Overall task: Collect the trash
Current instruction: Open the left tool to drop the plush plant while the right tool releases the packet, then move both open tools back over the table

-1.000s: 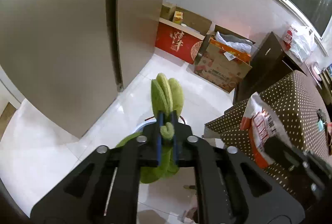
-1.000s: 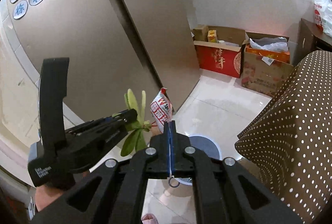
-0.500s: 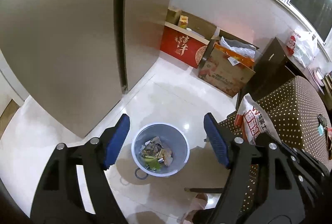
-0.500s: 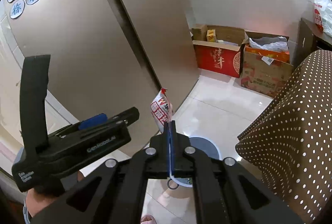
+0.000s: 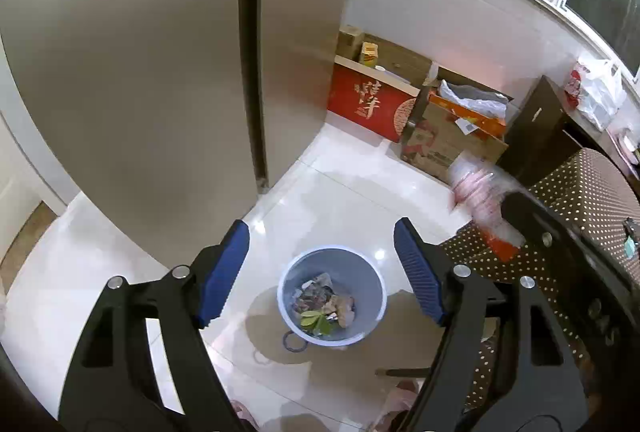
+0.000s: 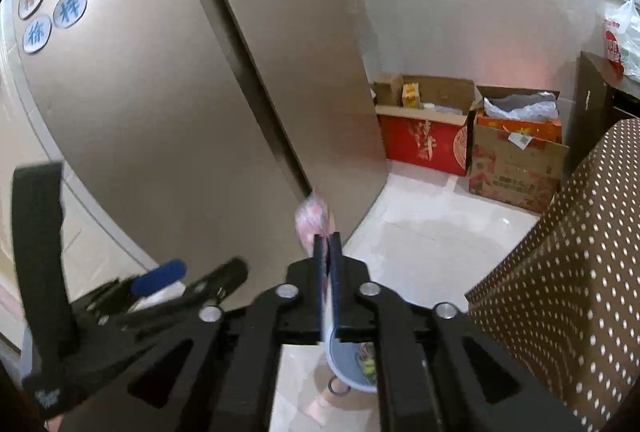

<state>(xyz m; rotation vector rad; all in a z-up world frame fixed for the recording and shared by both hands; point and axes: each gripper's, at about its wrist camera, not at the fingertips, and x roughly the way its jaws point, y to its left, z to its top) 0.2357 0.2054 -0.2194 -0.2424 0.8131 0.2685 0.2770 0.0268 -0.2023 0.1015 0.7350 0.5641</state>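
Observation:
A light blue trash bin [image 5: 362,272] stands on the white floor, holding scraps and a bunch of green leaves [image 5: 314,320]. My left gripper [image 5: 320,228] hangs above it, wide open and empty. At the right edge of that view a red-and-white snack wrapper [image 5: 476,199] shows blurred at the tip of the right gripper. In the right wrist view my right gripper [image 6: 328,238] is opening. A narrow gap shows between its pads, and the blurred wrapper [image 6: 312,216] sits loose in it. The bin [image 6: 344,364] lies below these fingers.
A tall beige fridge [image 5: 160,71] fills the left. A red box [image 5: 372,103] and open cardboard boxes [image 5: 448,143] line the far wall. A table with a brown polka-dot cloth [image 5: 592,199] stands close on the right, a dark cabinet [image 5: 536,119] behind it.
My left gripper opened and the green leaves fell into the bin. My right jaws, shut on the wrapper until half a second ago, have parted, and the wrapper is now blurred.

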